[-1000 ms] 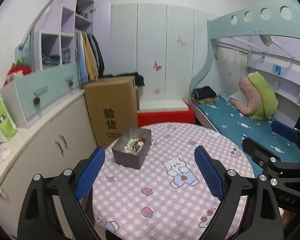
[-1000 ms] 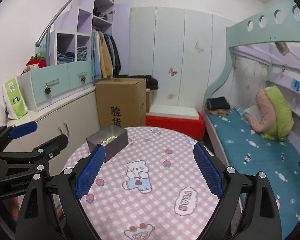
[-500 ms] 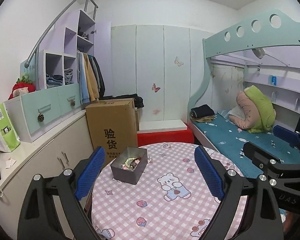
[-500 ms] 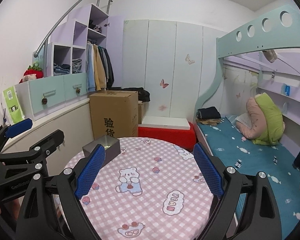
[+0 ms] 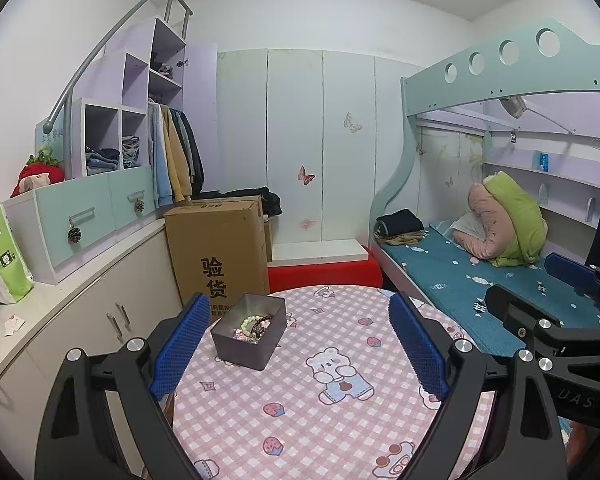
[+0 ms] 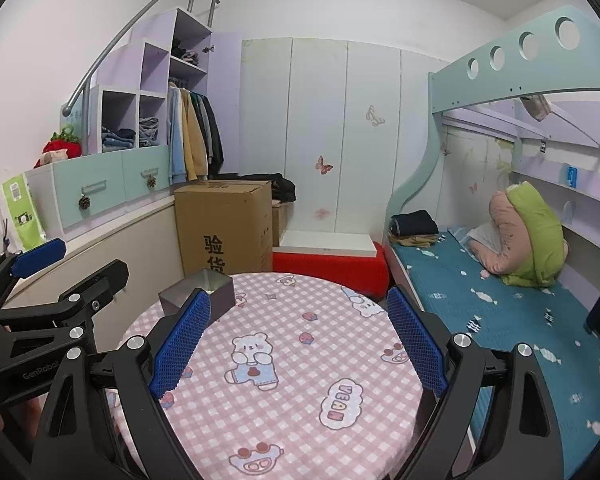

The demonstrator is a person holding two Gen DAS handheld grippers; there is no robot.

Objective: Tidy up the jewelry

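A grey metal box point(image 5: 249, 336) stands on the far left part of a round table with a pink checked cloth point(image 5: 324, 400). Beaded bracelets point(image 5: 254, 325) lie inside the box. My left gripper point(image 5: 298, 346) is open and empty, held above the table's near side, short of the box. My right gripper point(image 6: 298, 346) is open and empty over the table point(image 6: 300, 368). In the right wrist view the box point(image 6: 198, 298) sits at the far left edge, partly behind my left fingertip point(image 6: 180, 344), and its contents are hidden.
A tall cardboard carton point(image 5: 218, 248) stands behind the table, beside a red bench point(image 5: 324, 274). White cabinets point(image 5: 100, 312) run along the left. A bunk bed with a blue mattress point(image 5: 460, 280) is on the right. The right gripper's body point(image 5: 556, 332) shows at right.
Both grippers have drawn back and tilted up from the table, so the box and table look smaller and lower. Both stay open.
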